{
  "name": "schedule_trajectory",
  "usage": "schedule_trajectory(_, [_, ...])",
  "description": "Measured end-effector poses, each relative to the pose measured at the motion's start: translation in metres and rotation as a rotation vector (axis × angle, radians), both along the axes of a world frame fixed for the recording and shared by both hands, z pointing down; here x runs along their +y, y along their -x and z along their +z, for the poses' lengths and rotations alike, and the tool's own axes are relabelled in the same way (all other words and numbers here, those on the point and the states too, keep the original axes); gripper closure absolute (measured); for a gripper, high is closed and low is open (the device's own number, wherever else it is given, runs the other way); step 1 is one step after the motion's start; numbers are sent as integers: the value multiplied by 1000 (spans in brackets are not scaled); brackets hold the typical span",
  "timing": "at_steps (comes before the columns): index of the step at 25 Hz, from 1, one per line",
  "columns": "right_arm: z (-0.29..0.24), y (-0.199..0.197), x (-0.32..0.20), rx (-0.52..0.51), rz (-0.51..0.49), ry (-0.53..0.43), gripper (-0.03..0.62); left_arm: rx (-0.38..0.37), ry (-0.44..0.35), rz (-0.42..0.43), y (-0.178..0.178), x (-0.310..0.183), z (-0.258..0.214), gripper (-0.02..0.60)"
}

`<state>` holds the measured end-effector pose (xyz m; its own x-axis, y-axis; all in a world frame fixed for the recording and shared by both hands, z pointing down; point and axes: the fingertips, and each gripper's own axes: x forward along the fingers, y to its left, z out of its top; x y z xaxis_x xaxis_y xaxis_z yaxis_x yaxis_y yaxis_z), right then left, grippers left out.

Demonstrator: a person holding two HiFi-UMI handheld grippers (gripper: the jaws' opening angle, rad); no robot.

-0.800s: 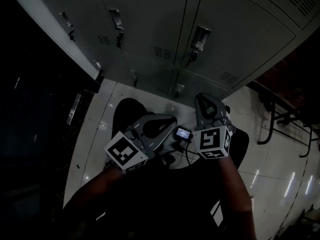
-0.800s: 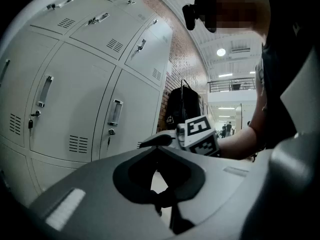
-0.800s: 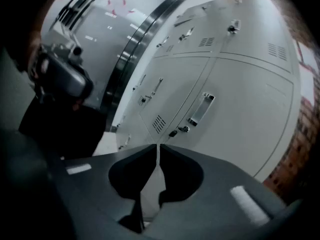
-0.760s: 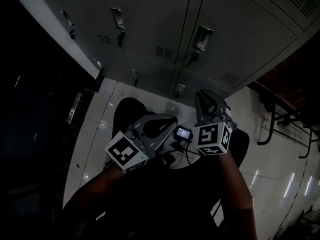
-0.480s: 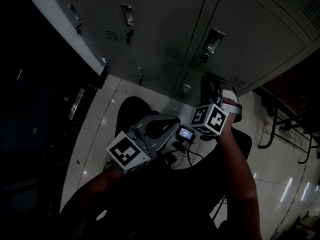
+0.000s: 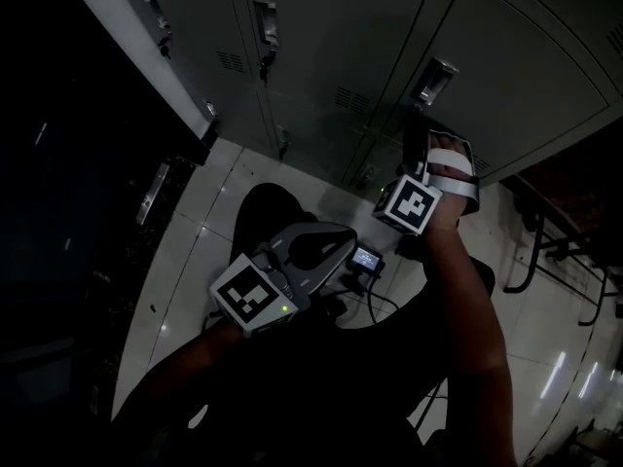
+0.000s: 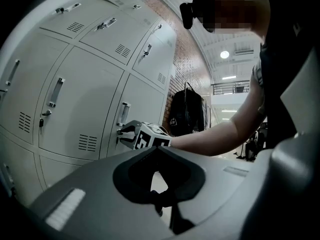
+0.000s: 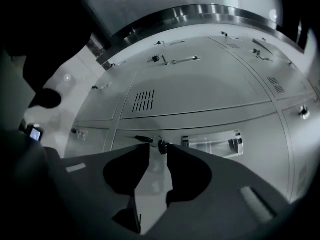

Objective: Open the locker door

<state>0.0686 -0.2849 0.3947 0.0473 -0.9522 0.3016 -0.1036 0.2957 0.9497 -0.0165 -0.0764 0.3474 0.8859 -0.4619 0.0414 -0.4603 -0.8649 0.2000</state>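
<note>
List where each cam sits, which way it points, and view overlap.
Head view: on the person's head, looking steeply down at grey metal lockers and pale floor; shows left gripper, right gripper, right forearm.
Left gripper view: on the left gripper, facing the lockers obliquely; shows its shut fingers and the person's torso.
Right gripper view: on the right gripper, close to one locker door; open fingers aim at dark keys beside a chrome handle.
Shared: head and left gripper views both show the right gripper.

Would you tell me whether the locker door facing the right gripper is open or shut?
Shut: the locker door sits flush with the neighbouring door, key in its lock.
</note>
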Motion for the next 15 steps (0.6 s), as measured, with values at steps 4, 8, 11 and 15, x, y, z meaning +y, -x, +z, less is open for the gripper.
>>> schedule_trajectory(4, [1,1,-7,129,-9,-39,559,3,8,-5,2,1,0,569])
schedule_trajectory(8, [1,2,-3,118,-16,-34,563,4,10,-8,2,0,-1,569])
schedule_trajectory(11, [0,3,5,103,-26,-32,563,6,7,-6,1,1,-2,569])
schedule_trajectory(15, [2,7,31,77,-53,-10,563,7,11,-7,3,6,1,569])
